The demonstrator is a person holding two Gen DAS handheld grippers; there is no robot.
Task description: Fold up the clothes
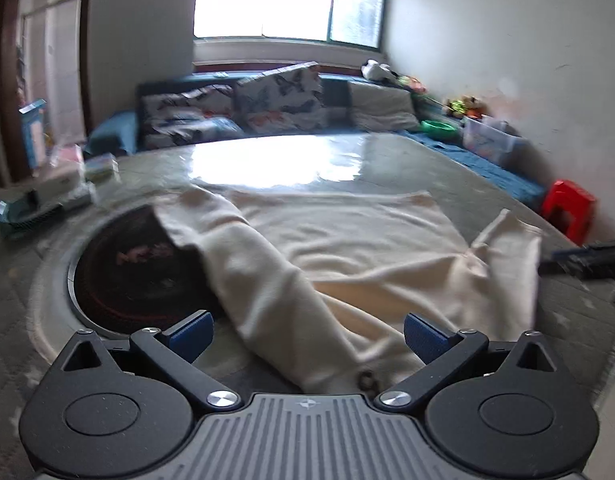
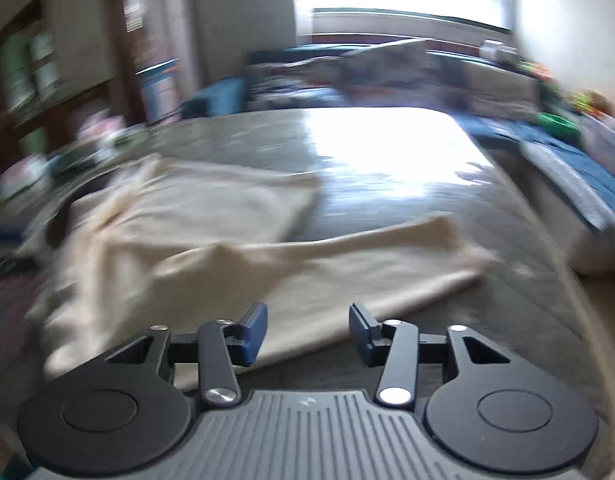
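Cream garment [image 1: 347,240] hides part of the burner [image 1: 135,272]; both claws [image 1: 307,336] [image 2: 307,334] released, right view blurred.

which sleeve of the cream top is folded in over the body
The left-hand sleeve of the cream knit top, draped diagonally across the body; the right-hand sleeve sticks out sideways.

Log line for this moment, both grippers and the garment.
left gripper: open, over sleeve | right gripper: open, nothing held | cream garment: spread on table, sleeves unfolded | step: fold pending
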